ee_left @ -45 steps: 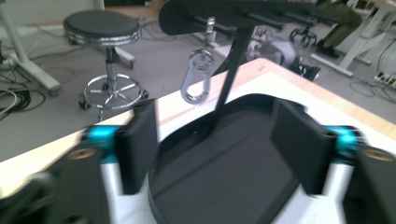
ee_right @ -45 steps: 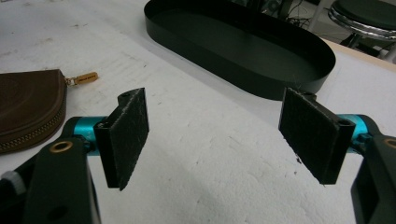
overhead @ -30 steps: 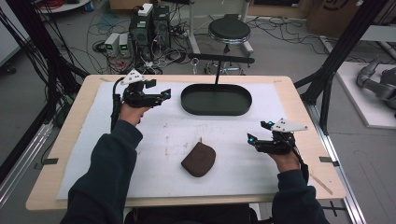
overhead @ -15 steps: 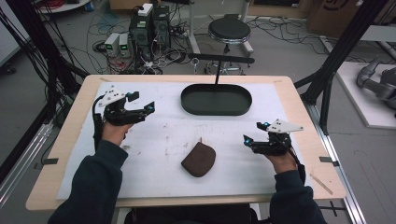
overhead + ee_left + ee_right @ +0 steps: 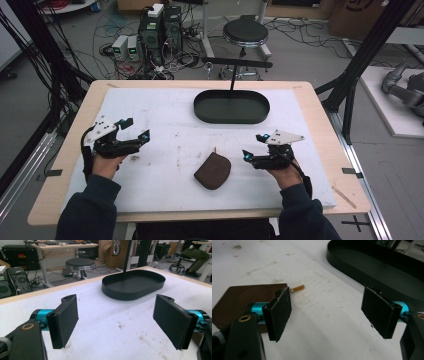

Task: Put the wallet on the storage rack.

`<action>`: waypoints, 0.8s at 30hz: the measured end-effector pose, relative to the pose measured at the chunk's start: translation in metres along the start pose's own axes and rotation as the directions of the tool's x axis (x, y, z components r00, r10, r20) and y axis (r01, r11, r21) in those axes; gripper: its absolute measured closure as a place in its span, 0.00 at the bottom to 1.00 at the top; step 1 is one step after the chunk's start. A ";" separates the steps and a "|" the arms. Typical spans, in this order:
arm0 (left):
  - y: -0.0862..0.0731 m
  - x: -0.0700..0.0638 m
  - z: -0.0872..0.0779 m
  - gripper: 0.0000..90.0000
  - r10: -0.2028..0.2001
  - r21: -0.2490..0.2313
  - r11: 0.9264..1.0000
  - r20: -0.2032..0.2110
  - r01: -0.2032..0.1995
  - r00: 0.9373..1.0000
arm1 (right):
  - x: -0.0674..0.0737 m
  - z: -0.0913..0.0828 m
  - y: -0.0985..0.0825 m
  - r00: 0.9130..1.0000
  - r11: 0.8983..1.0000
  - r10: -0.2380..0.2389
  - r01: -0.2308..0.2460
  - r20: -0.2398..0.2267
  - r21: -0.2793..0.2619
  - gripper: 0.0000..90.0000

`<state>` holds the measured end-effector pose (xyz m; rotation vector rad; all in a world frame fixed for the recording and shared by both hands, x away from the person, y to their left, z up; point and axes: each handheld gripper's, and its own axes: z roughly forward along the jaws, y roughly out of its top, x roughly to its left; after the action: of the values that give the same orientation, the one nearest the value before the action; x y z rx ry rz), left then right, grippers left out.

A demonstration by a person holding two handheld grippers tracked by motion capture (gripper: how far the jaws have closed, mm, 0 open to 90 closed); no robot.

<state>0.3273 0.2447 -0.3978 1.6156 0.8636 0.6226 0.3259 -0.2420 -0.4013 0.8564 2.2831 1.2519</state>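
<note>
A brown zip pouch (image 5: 212, 171) lies flat on the white mat, near the front middle; its corner and gold zip pull (image 5: 297, 287) show in the right gripper view behind the left jaw. A black oval tray (image 5: 231, 106) sits at the back middle, empty, also ahead in the left gripper view (image 5: 133, 284). My left gripper (image 5: 136, 130) hovers open over the mat's left side, nothing between its jaws (image 5: 115, 322). My right gripper (image 5: 252, 147) is open just right of the pouch, apart from it, its jaws bare (image 5: 327, 310).
The white mat (image 5: 165, 120) covers most of the wooden table (image 5: 320, 105). A thin black stand (image 5: 235, 64) rises behind the tray. Beyond the table's far edge are a stool (image 5: 245, 32), computers and cables on the floor.
My left gripper has drawn back from the far left of the mat toward the front left. My right gripper has shifted slightly left, nearer the pouch. Both stay open.
</note>
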 end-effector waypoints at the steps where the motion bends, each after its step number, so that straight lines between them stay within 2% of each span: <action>1: -0.003 0.000 -0.003 0.22 -0.005 0.001 1.000 -0.005 0.005 1.000 | 0.004 0.003 0.002 1.000 1.000 -0.004 0.004 -0.008 0.002 0.27; 5: -0.015 0.005 -0.010 0.22 -0.027 0.003 1.000 -0.027 0.027 0.999 | 0.019 0.017 0.007 0.998 1.000 -0.024 0.025 -0.052 0.010 0.27; 8: -0.022 0.008 -0.011 0.22 -0.036 0.013 0.999 -0.038 0.036 0.999 | 0.031 0.028 0.009 0.994 0.998 -0.039 0.043 -0.098 0.038 0.27; 11: -0.023 0.008 -0.011 0.22 -0.035 0.014 0.999 -0.036 0.036 0.999 | 0.041 0.037 0.009 0.990 0.997 -0.049 0.056 -0.129 0.054 0.27; 15: -0.023 0.008 -0.011 0.22 -0.032 0.009 0.999 -0.033 0.032 0.999 | 0.056 0.044 0.010 0.982 0.993 -0.089 0.100 -0.165 0.058 0.27; 22: -0.025 0.009 -0.015 0.23 -0.047 0.007 0.999 -0.041 0.047 0.998 | 0.078 0.056 0.009 0.958 0.983 -0.145 0.168 -0.248 0.075 0.27; 24: -0.025 0.009 -0.016 0.23 -0.053 0.005 0.999 -0.046 0.053 0.998 | 0.081 0.060 0.007 0.950 0.974 -0.173 0.204 -0.259 0.100 0.27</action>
<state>0.3150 0.2639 -0.4195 1.5844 0.9402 0.6223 0.3050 -0.1477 -0.4311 0.5272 2.5952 1.1978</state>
